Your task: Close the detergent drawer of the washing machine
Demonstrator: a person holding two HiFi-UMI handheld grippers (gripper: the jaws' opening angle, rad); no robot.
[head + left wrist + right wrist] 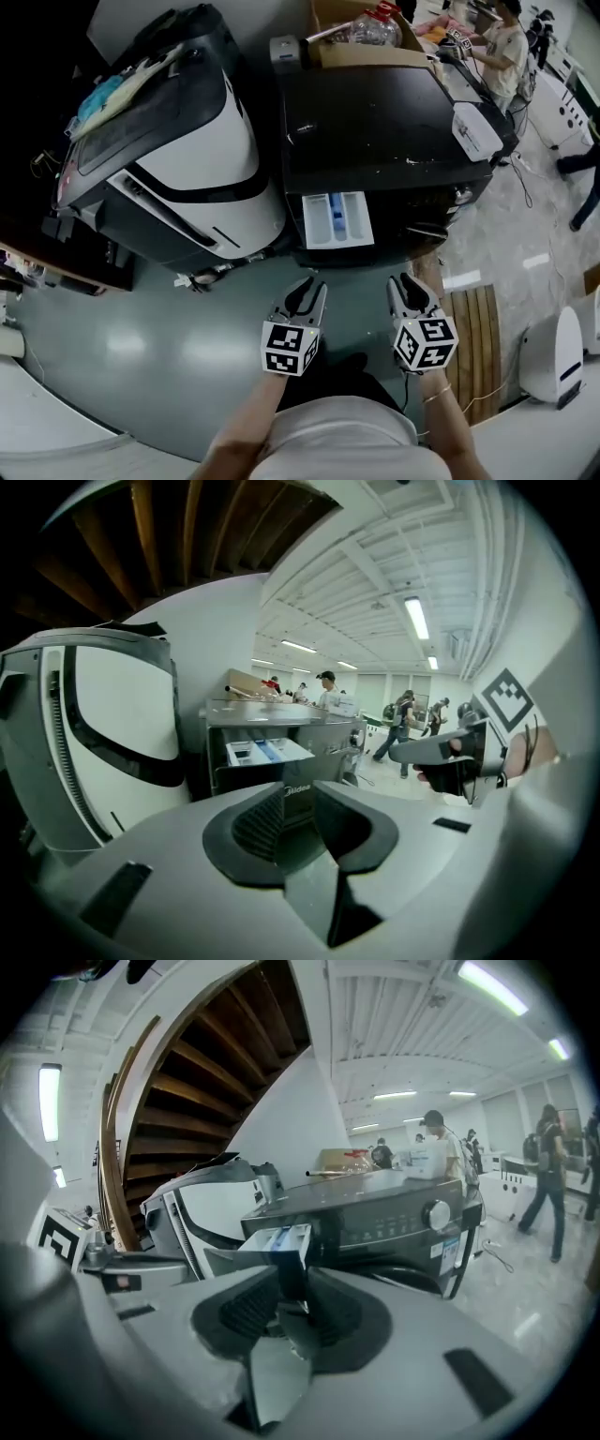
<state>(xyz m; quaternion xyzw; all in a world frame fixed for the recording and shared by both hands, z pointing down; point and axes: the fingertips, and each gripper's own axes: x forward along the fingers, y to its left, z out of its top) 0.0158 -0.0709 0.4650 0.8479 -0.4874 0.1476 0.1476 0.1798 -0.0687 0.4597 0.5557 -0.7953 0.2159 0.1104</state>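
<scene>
Plainly detergent drawer (337,220) juts out; floor (356,281) gap b4 it.

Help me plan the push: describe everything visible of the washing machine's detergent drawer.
The detergent drawer is a white, plastic-looking tray with divided compartments and a blue insert in the middle. It stands pulled out, level, from the front of the dark washing machine, at its upper left. Nothing touches it: the left gripper and right gripper are both short of it, jaws apart and empty.
</scene>
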